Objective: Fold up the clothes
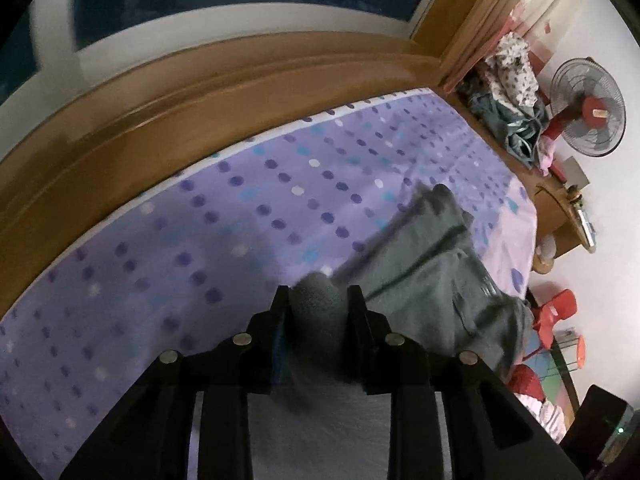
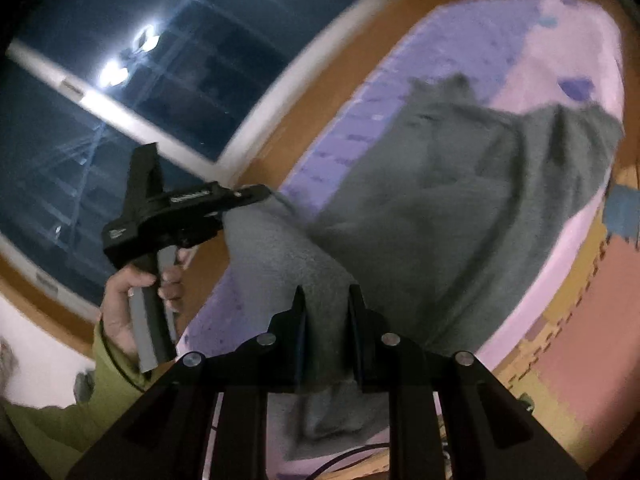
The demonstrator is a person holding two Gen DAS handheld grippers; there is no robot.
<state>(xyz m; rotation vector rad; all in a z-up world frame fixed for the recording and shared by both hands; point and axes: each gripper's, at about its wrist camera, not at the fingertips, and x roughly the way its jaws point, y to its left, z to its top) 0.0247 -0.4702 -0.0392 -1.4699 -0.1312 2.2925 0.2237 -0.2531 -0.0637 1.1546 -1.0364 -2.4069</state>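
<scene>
Folding is at an early stage: the grey garment [image 2: 460, 200] lies mostly spread on the bed [image 1: 240, 208], one edge lifted, left gripper [image 1: 318, 300] and right gripper [image 2: 326, 304] each with jaws narrowly clamping cloth, no completed fold visible.
</scene>
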